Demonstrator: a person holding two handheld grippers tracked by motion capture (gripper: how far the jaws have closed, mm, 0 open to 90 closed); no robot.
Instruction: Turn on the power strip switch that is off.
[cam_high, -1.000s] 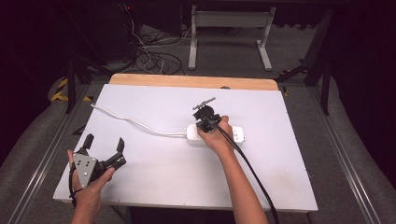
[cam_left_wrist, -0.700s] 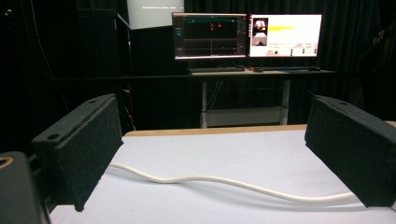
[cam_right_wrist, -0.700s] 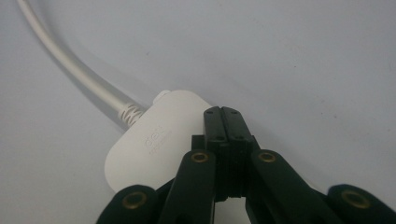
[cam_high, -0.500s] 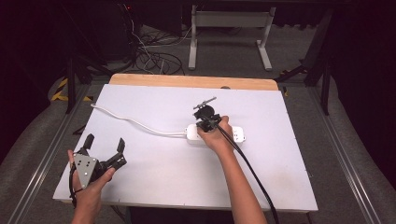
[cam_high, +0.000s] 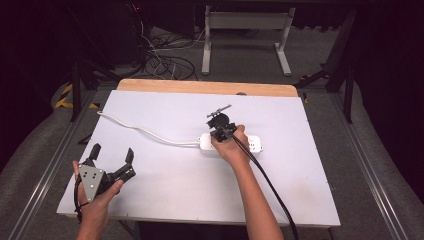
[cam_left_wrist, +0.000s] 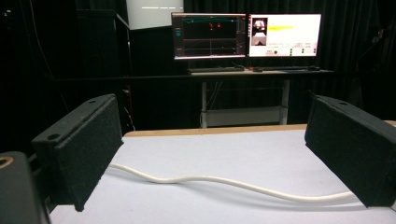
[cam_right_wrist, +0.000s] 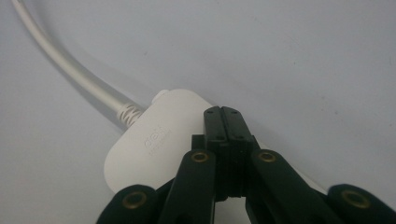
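While it has nothing to do, the left gripper (cam_high: 111, 161) rests at the lower left of the high view, jaws spread wide and empty, probably parked. A white cord (cam_high: 145, 131) snakes rightward to the white power strip (cam_high: 252, 143) mid-frame: smooth, rounded, glossy plastic. The right gripper (cam_high: 220, 131) presses down on it, jaws fully together, seemingly working a switch.

Colours on the table, centre of frame
Power strip (cam_high: 230, 143): white, with white cord (cam_high: 145, 131); table (cam_high: 165, 175) pale grey-white, light wood far edge; right gripper (cam_right_wrist: 223, 116) and left gripper (cam_high: 112, 159) black.
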